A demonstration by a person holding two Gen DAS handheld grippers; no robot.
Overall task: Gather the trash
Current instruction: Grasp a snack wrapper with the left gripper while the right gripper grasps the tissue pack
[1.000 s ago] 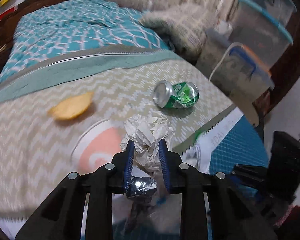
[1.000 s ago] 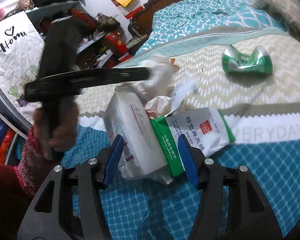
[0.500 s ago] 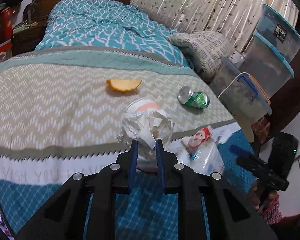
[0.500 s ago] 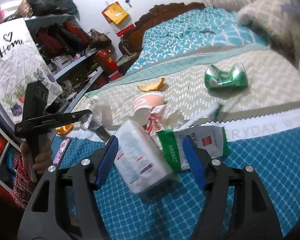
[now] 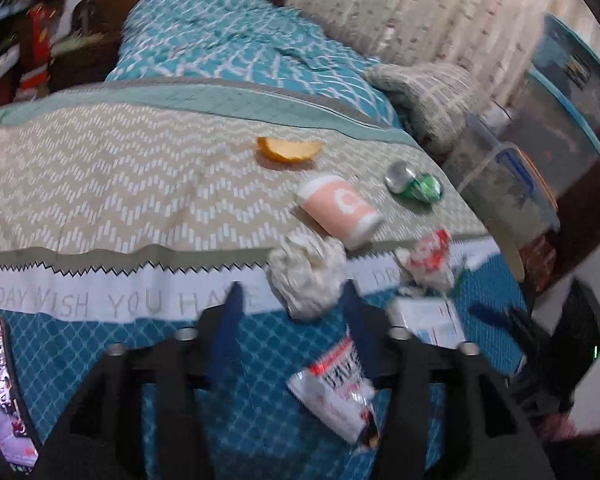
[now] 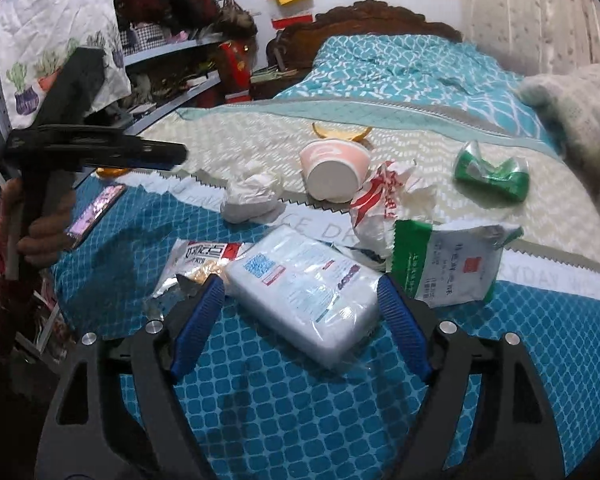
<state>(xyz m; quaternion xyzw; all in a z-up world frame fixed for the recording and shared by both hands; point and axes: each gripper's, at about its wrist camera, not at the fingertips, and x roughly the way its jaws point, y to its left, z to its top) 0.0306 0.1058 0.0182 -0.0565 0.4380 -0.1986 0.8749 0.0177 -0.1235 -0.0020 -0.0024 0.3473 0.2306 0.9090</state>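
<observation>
Crumpled white paper ball (image 5: 308,276) lies loose on the bed (image 5: 100,192), a creased, wadded lump resting on the white lettered band of the quilt, just beside the tipped pink-and-white paper cup (image 5: 338,210) and near the red-and-white wrapper (image 5: 430,256); in the right wrist view the same ball (image 6: 252,196) sits left of the cup (image 6: 334,168), apart from the flat clear plastic pack (image 6: 304,292) and the green-and-white pouch (image 6: 448,264); half a second ago it was pinched between the left claw's blue fingers, whereas the left claw (image 5: 292,304) is spread wide with nothing in it, held just short of the ball; the right claw (image 6: 300,300) stands spread on either side of the plastic pack as before, gripping nothing; the crushed green can (image 6: 490,172) and orange peel (image 5: 290,148) lie where they were.
</observation>
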